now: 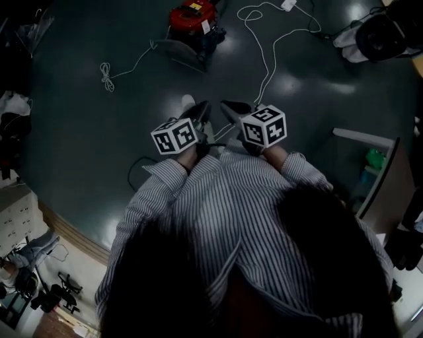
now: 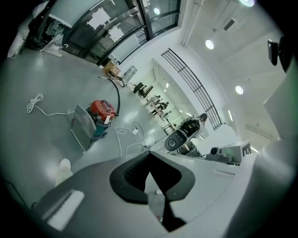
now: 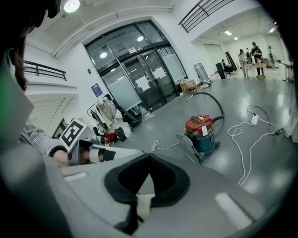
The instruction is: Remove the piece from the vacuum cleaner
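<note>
Right gripper [image 3: 149,155] — jaws together, empty; round red vacuum cleaner [image 3: 201,132] apart.

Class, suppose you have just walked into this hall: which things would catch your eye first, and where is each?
The red vacuum cleaner stands out on the dark floor, far ahead of the person. A white cable loops across the floor at its right. Close in, the left hand-held gripper and the right hand-held gripper point toward it, jaws shut and empty.
</note>
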`<state>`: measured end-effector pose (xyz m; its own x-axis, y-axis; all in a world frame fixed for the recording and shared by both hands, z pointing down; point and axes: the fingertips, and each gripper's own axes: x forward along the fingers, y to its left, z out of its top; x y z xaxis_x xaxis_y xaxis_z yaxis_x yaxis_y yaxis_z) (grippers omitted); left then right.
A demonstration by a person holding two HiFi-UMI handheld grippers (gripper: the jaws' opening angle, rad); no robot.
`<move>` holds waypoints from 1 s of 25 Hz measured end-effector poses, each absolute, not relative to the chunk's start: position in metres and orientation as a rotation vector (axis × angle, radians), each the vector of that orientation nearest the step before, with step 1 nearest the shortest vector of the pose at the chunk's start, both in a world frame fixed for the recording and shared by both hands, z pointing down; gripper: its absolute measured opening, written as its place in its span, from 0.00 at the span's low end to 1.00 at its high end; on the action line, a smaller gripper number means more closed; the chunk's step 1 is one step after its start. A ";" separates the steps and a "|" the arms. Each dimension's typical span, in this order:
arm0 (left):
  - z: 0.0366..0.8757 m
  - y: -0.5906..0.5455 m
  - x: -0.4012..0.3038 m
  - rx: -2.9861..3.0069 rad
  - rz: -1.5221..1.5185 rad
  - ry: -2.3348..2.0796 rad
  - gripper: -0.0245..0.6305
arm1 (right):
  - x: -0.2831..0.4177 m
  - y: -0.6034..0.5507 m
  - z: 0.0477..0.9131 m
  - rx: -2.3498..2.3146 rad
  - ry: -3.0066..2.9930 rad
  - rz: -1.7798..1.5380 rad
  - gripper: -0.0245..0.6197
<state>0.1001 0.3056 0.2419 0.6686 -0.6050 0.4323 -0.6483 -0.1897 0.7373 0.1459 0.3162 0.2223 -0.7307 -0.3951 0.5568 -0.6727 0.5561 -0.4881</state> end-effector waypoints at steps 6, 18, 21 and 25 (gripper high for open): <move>0.237 0.214 0.057 1.888 0.087 -0.930 0.05 | 0.098 0.225 0.226 0.895 -2.380 1.027 0.04; 0.247 0.101 0.011 1.884 0.170 -0.895 0.05 | 0.056 0.106 0.230 0.963 -2.342 1.124 0.04; 0.252 0.087 0.006 1.858 0.161 -0.925 0.05 | 0.057 0.091 0.238 0.948 -2.322 1.122 0.04; 0.256 0.074 0.007 1.852 0.179 -0.944 0.05 | 0.055 0.075 0.244 0.922 -2.283 1.125 0.04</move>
